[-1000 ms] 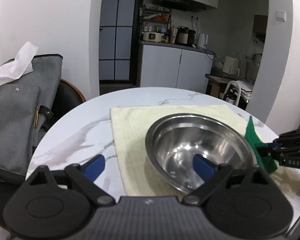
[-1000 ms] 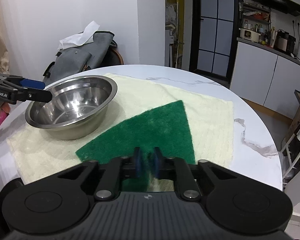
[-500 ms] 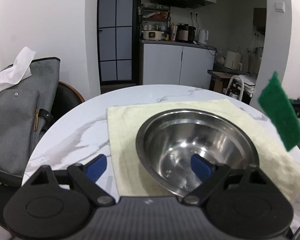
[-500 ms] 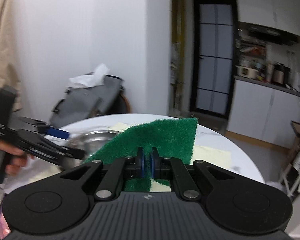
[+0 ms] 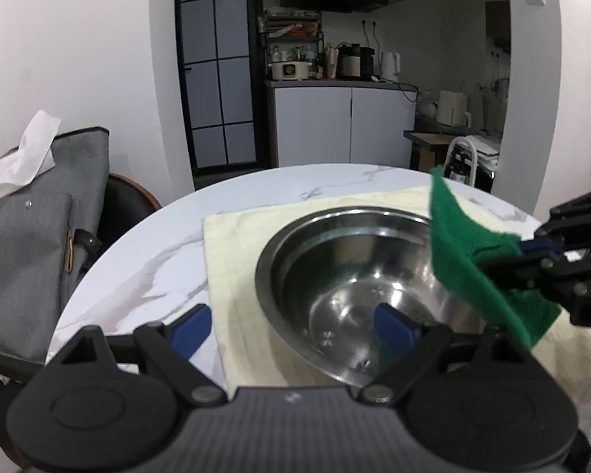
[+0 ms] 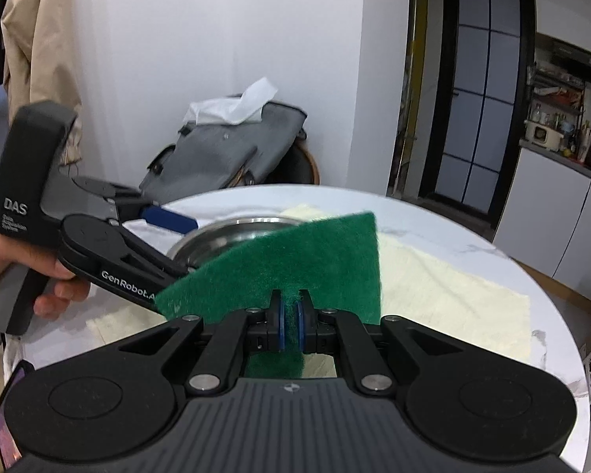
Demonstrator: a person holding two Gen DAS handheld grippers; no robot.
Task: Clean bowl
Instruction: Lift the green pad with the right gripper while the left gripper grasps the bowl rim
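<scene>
The bowl (image 5: 358, 287), stainless steel and upright, stands on a pale yellow cloth (image 5: 232, 260) spread over a round white marble table (image 5: 145, 260). At far left in the left wrist view, a grey bag (image 5: 31, 236) with white tissue (image 5: 23, 157) protruding from its top sits on a chair beside the table. The left gripper (image 5: 293, 325) is spread wide across the near rim of the bowl: one blue pad lies outside over the cloth, the other inside the basin; neither pad visibly presses the metal. To the right, the right gripper (image 6: 289, 321) is pressed together on a green scouring pad (image 6: 295, 260), pinching it at its near edge. The pad hangs in the air over the right rim of the bowl, clear of the cloth. In the right wrist view, a hand (image 6: 23, 268) grips the handle of the left gripper at left.
</scene>
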